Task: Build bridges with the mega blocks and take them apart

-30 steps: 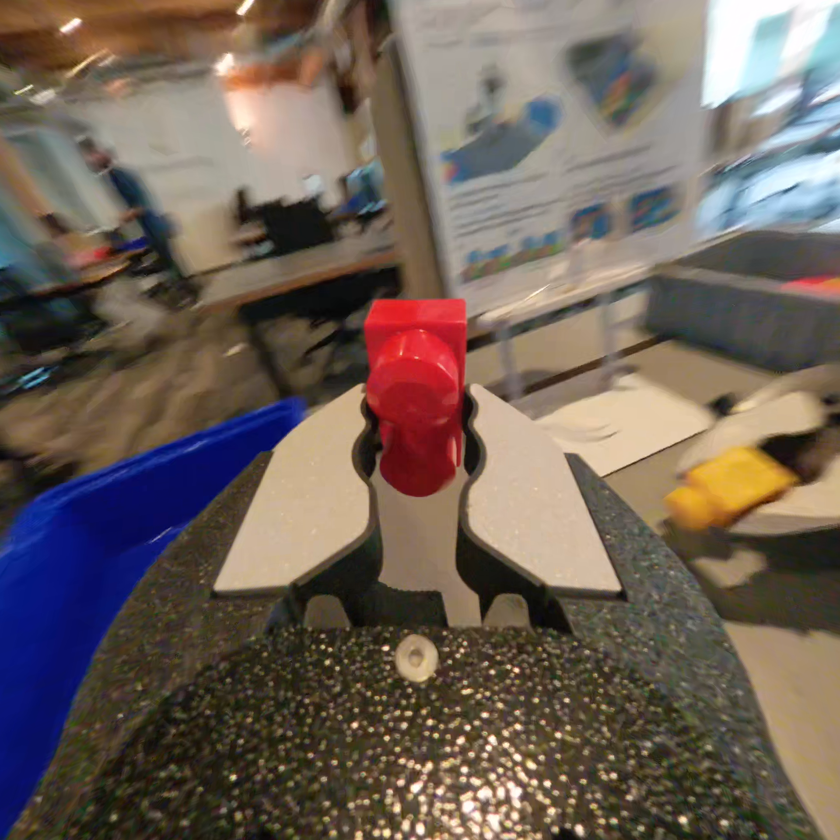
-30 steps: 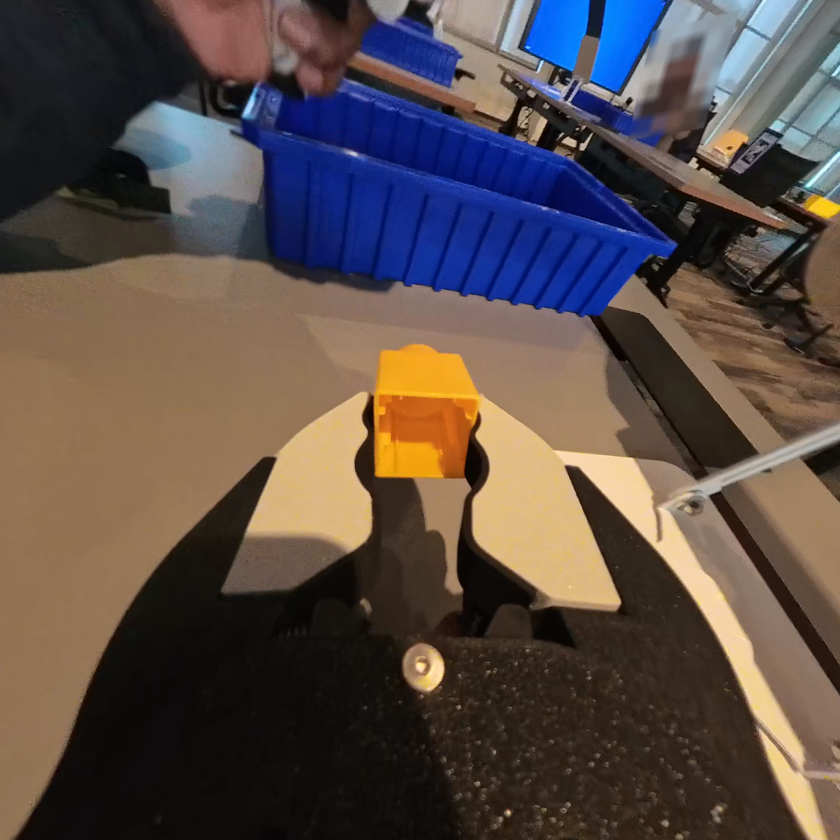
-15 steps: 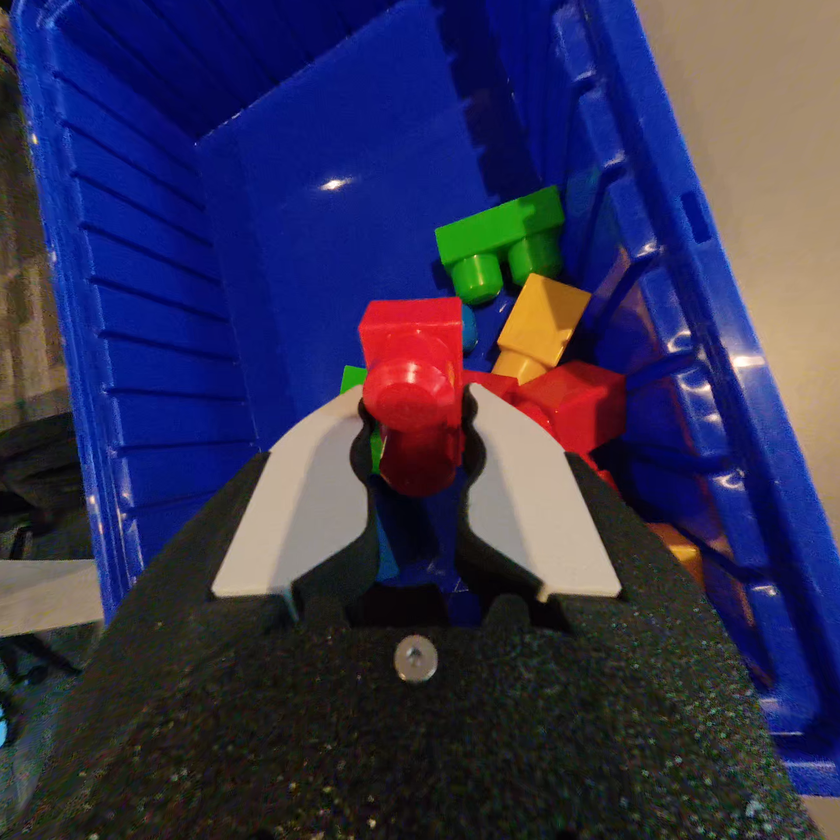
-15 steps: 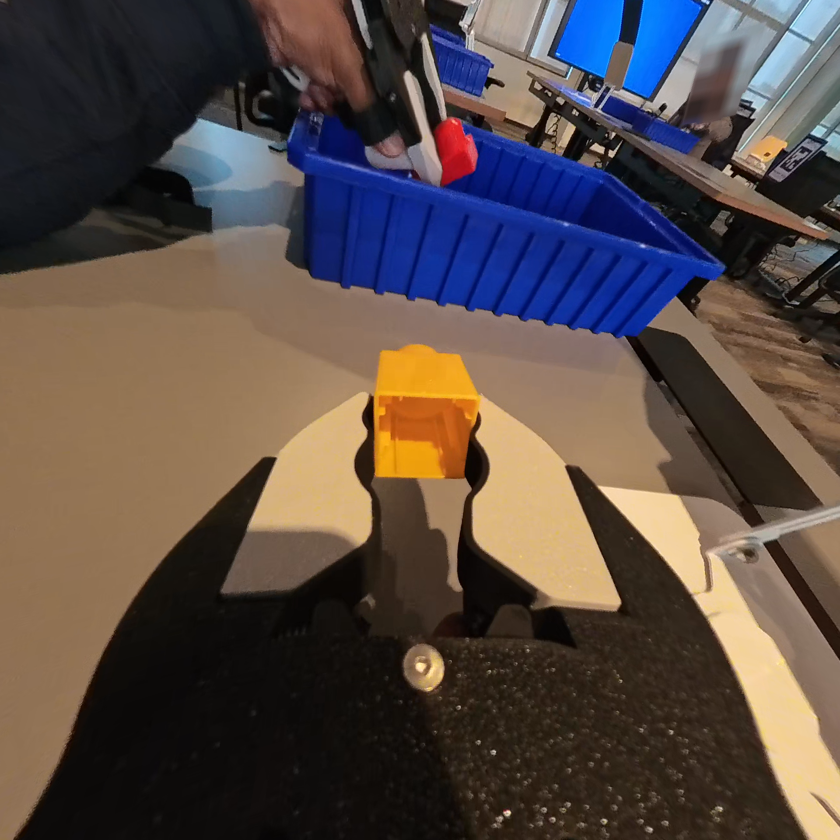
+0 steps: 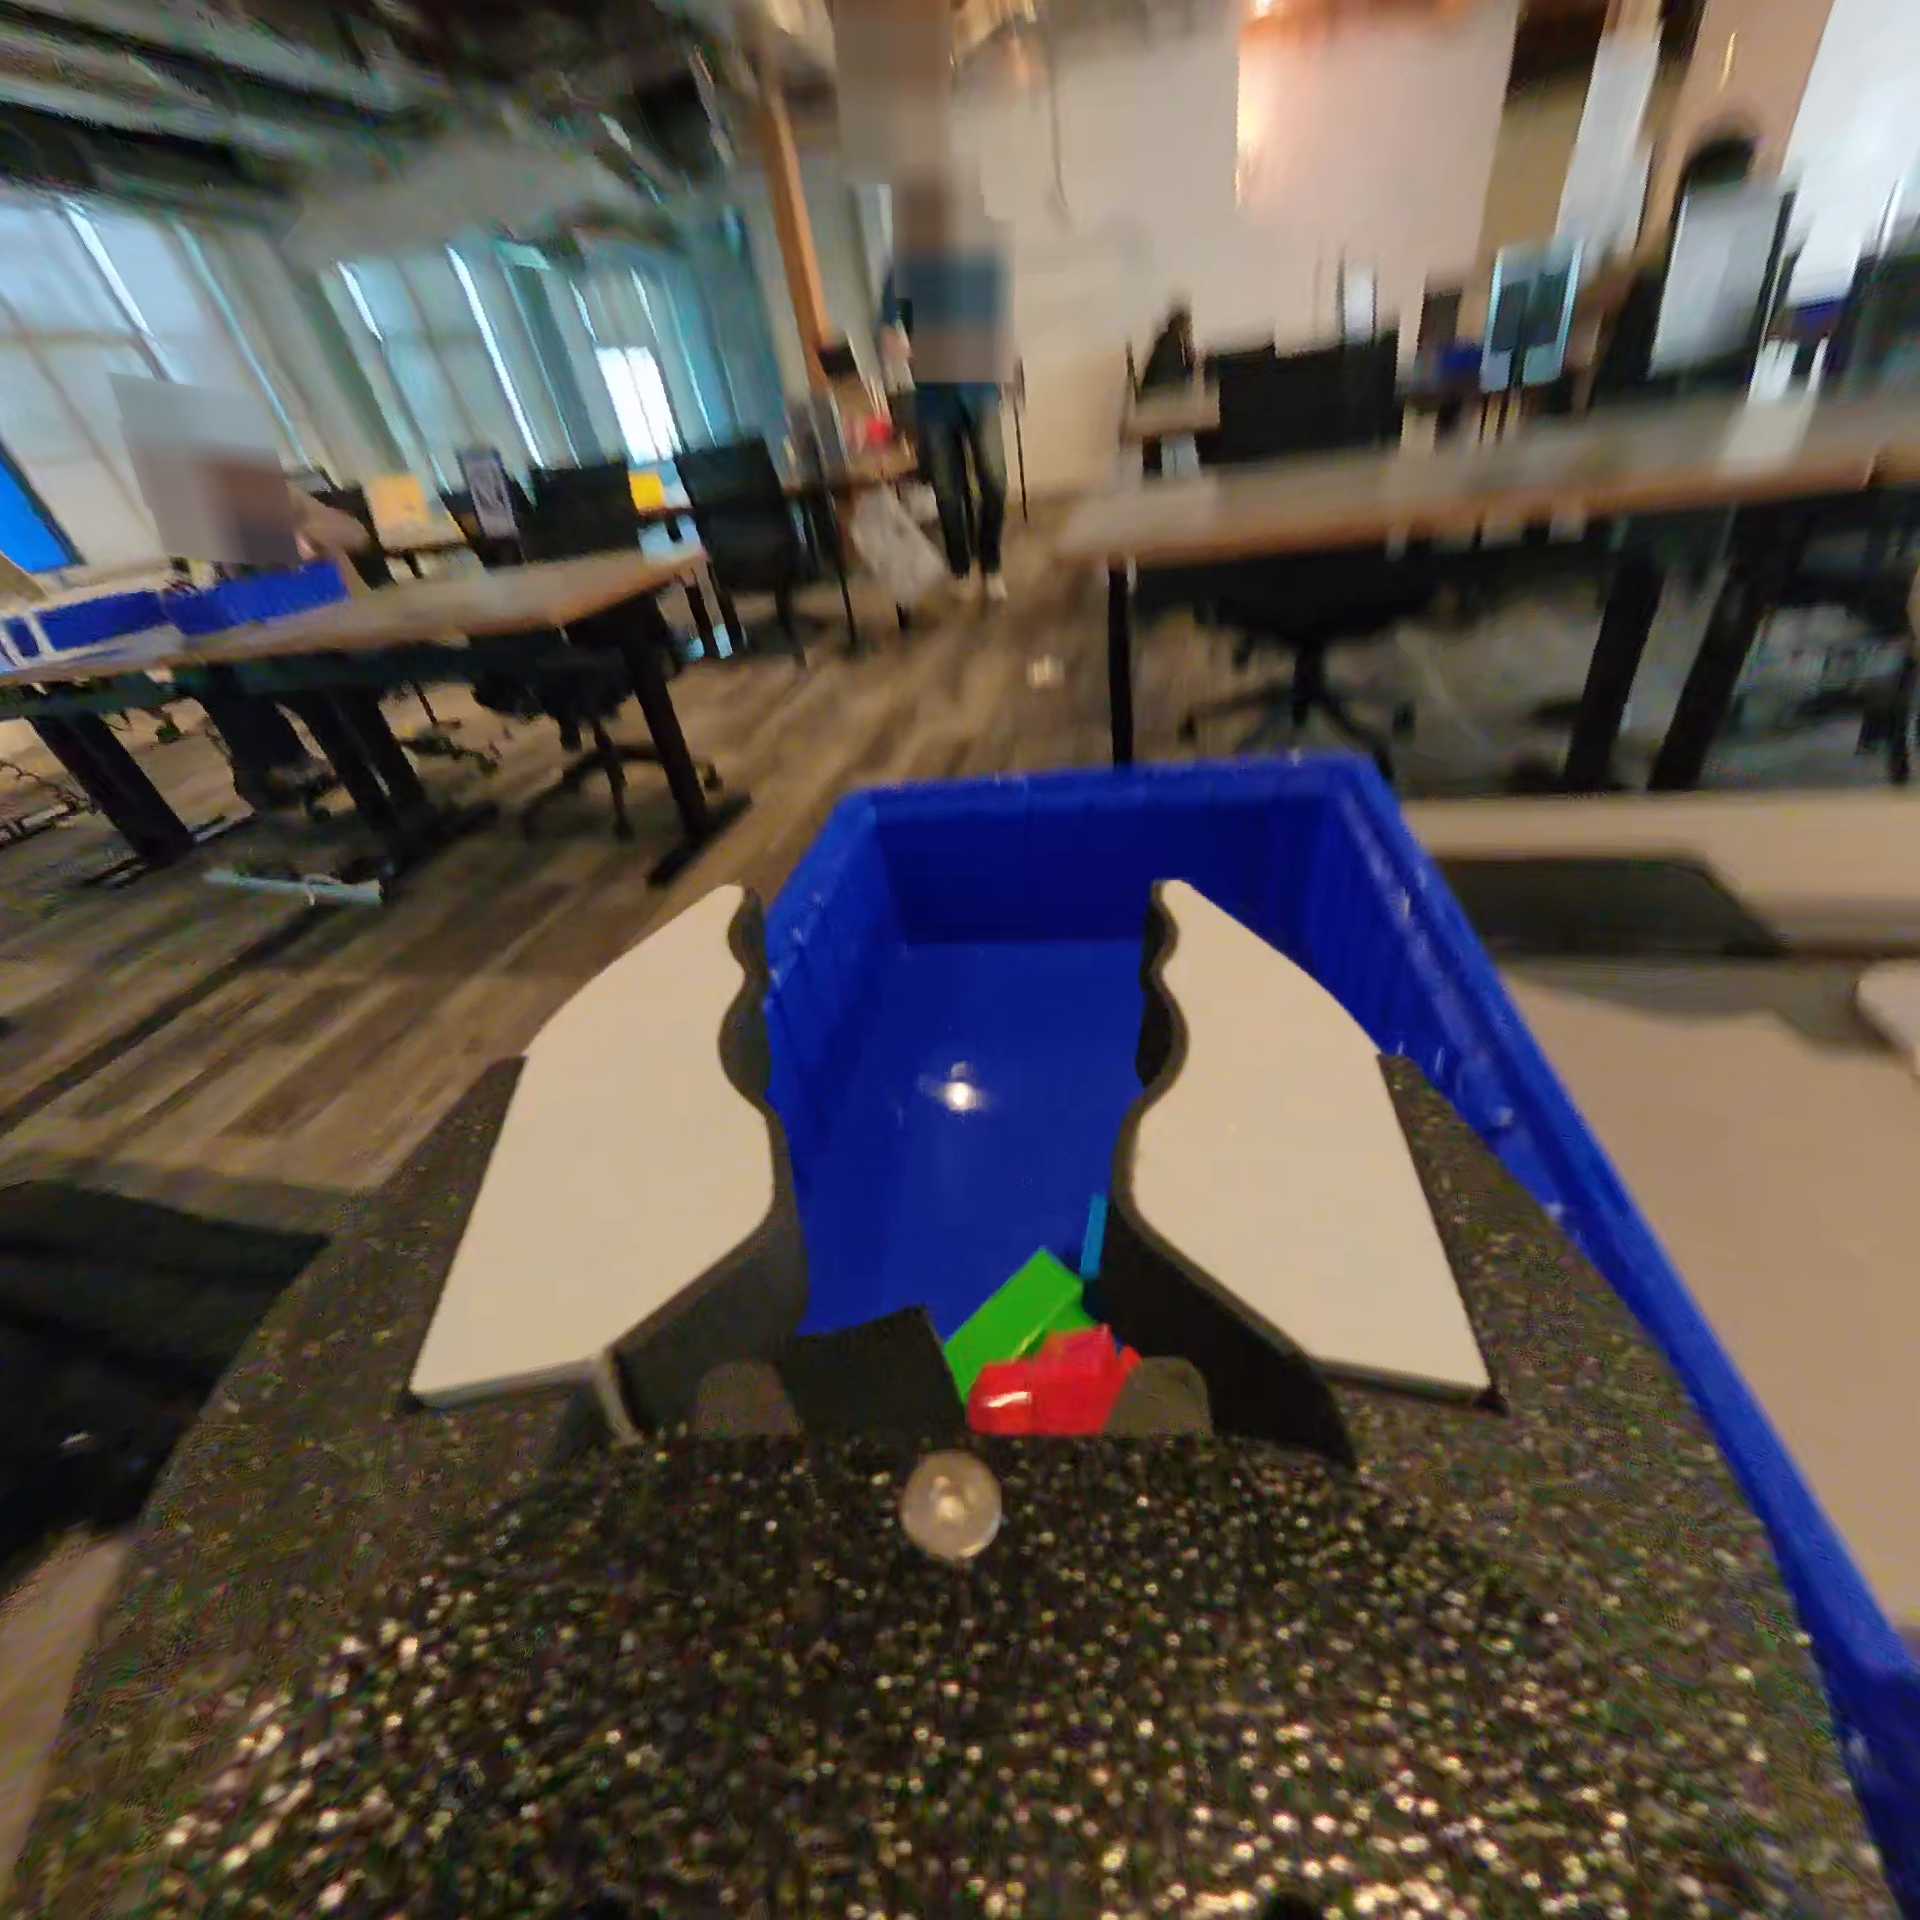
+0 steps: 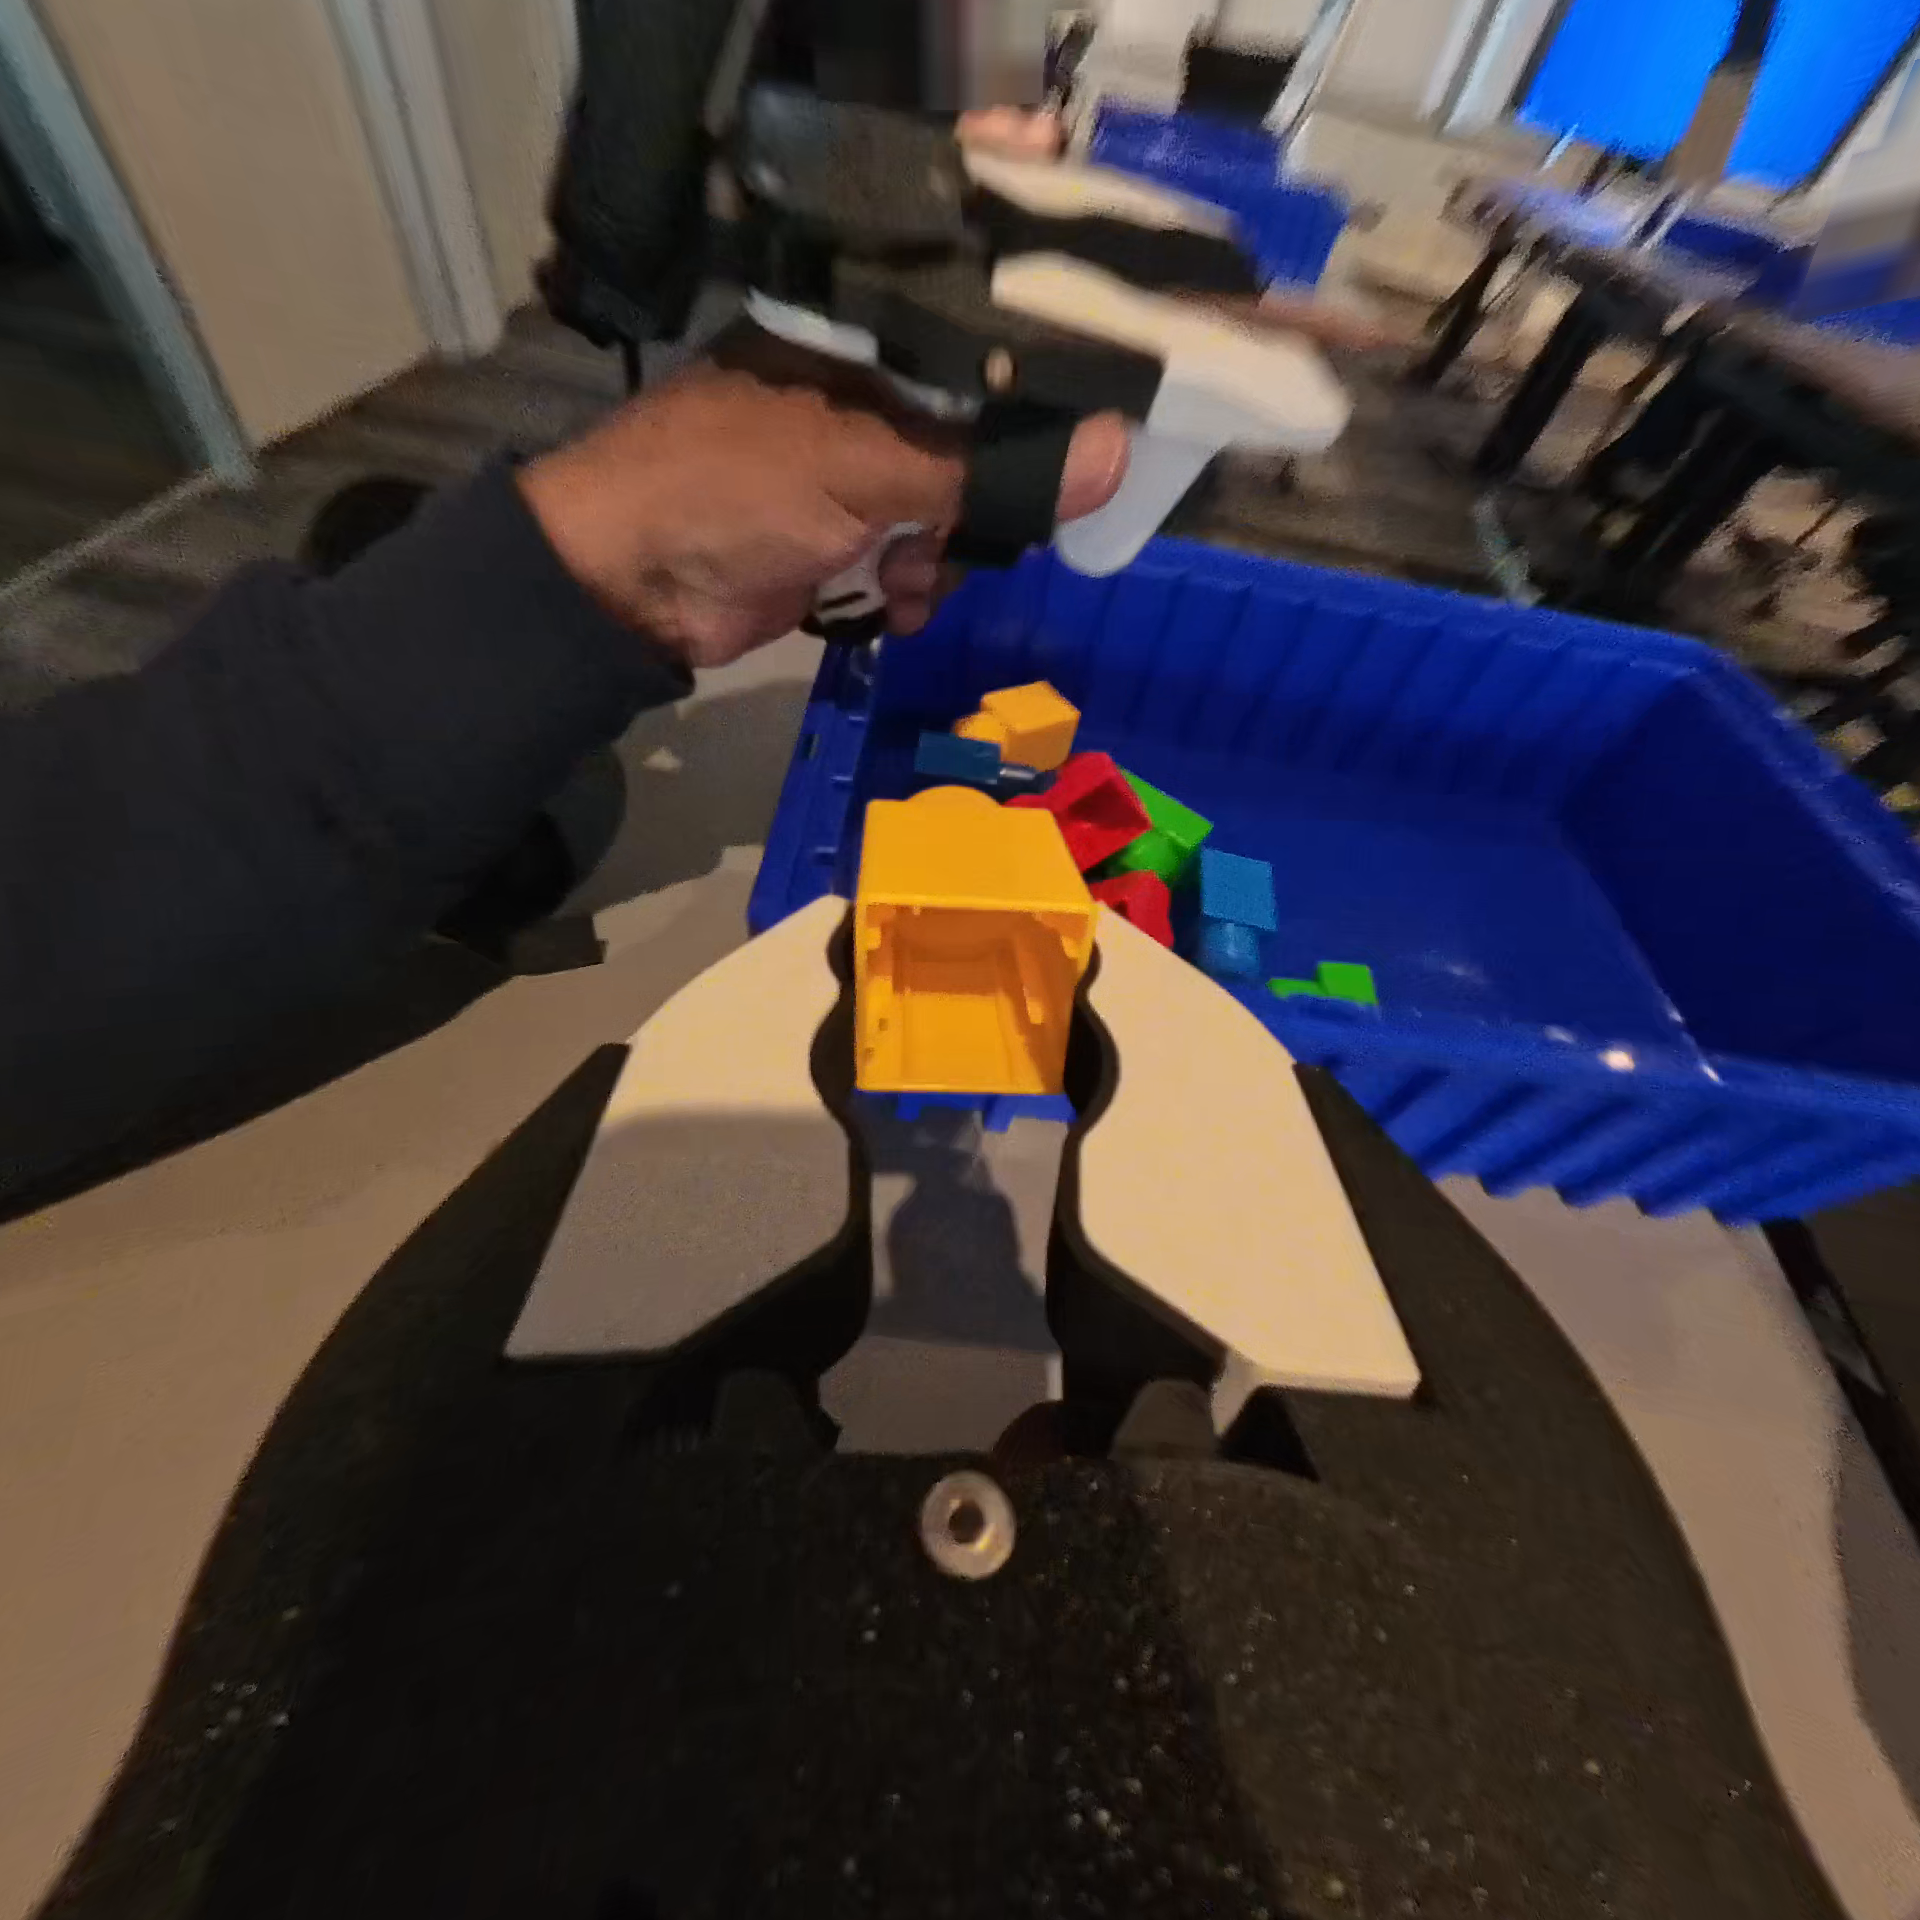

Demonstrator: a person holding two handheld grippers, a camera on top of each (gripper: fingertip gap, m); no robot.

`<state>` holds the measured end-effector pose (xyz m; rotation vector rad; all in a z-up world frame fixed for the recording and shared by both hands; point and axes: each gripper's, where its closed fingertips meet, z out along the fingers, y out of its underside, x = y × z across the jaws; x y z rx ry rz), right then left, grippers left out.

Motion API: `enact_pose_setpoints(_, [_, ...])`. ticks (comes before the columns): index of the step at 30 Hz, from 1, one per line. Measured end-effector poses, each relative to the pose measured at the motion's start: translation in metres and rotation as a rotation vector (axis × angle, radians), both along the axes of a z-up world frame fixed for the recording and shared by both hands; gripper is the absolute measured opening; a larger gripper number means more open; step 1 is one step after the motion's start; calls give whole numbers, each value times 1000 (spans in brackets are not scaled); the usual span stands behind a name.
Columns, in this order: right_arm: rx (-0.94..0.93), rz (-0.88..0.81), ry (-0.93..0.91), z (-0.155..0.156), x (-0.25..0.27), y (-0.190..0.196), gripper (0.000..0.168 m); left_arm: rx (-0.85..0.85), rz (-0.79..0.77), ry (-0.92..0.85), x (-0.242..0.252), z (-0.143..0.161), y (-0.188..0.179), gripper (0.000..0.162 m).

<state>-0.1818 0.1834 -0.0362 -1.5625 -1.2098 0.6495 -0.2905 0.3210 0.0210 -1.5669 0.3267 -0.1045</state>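
My left gripper [image 5: 951, 914] is open and empty above the blue bin [image 5: 1382, 935]. Between its fingers, low in the bin, lie a red block [image 5: 1049, 1387] and a green block [image 5: 1013, 1314]. My right gripper [image 6: 966, 935] is shut on a yellow block [image 6: 966, 935], hollow side toward the camera, at the near left corner of the blue bin [image 6: 1558, 1101]. In the right wrist view the left gripper [image 6: 1132, 457] is held by a hand [image 6: 748, 520] above the bin's far left corner. Several yellow, red, green and blue blocks [image 6: 1101, 821] lie in the bin.
The grey table [image 6: 208, 1351] carries the bin. A dark sleeve [image 6: 260, 831] reaches across the left of the right wrist view. Desks and chairs [image 5: 623, 644] stand beyond the bin, and a person [image 5: 961, 416] stands far off.
My left gripper opened and let the red block go into the bin, then tilted up. My right gripper carried the yellow block from the open table to the bin's near corner.
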Motion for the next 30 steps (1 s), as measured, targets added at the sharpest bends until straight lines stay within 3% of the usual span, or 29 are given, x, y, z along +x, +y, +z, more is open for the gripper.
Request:
enact_pose_setpoints(6, [-193, -6, -345, -42, -59, 52, 37, 123, 26, -171, -13, 20, -8, 64])
enact_pose_setpoints(11, [-313, -93, -320, -53, -72, 76, 51, 116, 0, -160, -9, 18, -8, 65])
enact_pose_setpoints(15, [-218, -156, -242, -43, -64, 78, 57, 130, -29, -99, 2, 16, -10, 65])
enact_pose_setpoints(22, [11, -245, -51, -18, 17, 30, 53, 255, -163, -100, 29, 29, -29, 62])
enact_pose_setpoints(27, [172, -372, -3, -48, 115, -23, 45, 388, -495, -274, 84, 58, -74, 57])
enact_pose_setpoints(30, [214, -512, -47, -73, 178, -50, 37, 474, -657, -260, 131, 68, -114, 55])
